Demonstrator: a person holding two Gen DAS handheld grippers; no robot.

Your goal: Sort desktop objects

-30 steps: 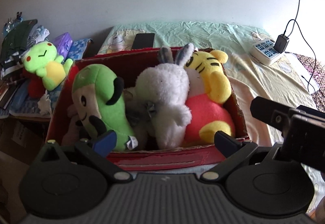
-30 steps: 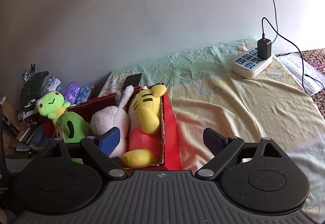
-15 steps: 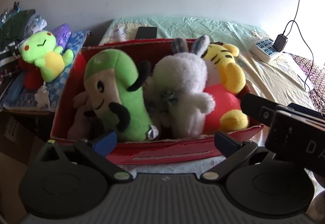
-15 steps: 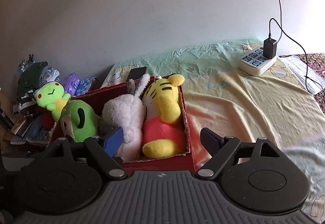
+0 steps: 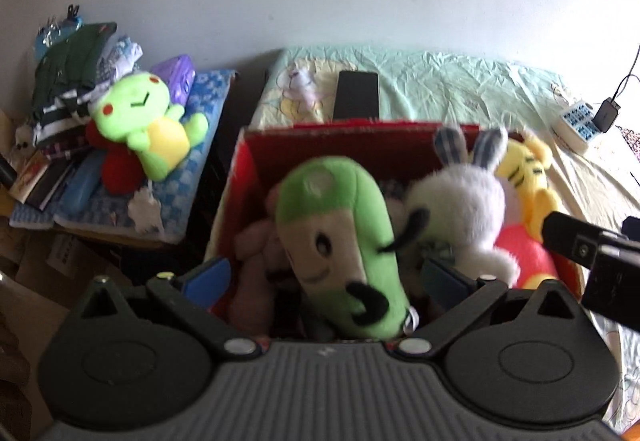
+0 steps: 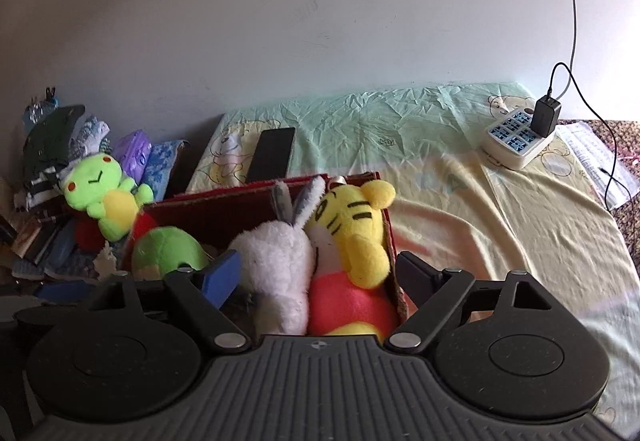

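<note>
A red cardboard box (image 5: 352, 145) (image 6: 240, 209) on the bed holds several plush toys. They include a green pod toy (image 5: 340, 233) (image 6: 166, 251), a white rabbit (image 5: 460, 209) (image 6: 280, 265), a yellow tiger (image 5: 528, 177) (image 6: 352, 225) and a pink toy (image 5: 256, 261). My left gripper (image 5: 326, 275) is open over the box's near edge, with the green pod toy between its fingers. My right gripper (image 6: 316, 277) is open over the rabbit and tiger. It also shows at the right edge of the left wrist view (image 5: 588, 253).
A black phone (image 5: 356, 95) (image 6: 272, 155) lies on the sheet behind the box. A white power strip with a black charger (image 6: 518, 139) (image 5: 580, 123) sits at the right. A green frog plush (image 5: 144, 121) (image 6: 102, 197) lies on piled clothes and books at the left.
Both grippers have moved forward and down toward the box. The left now has the green pod toy between its fingers; the right has shifted left over the rabbit and tiger.
</note>
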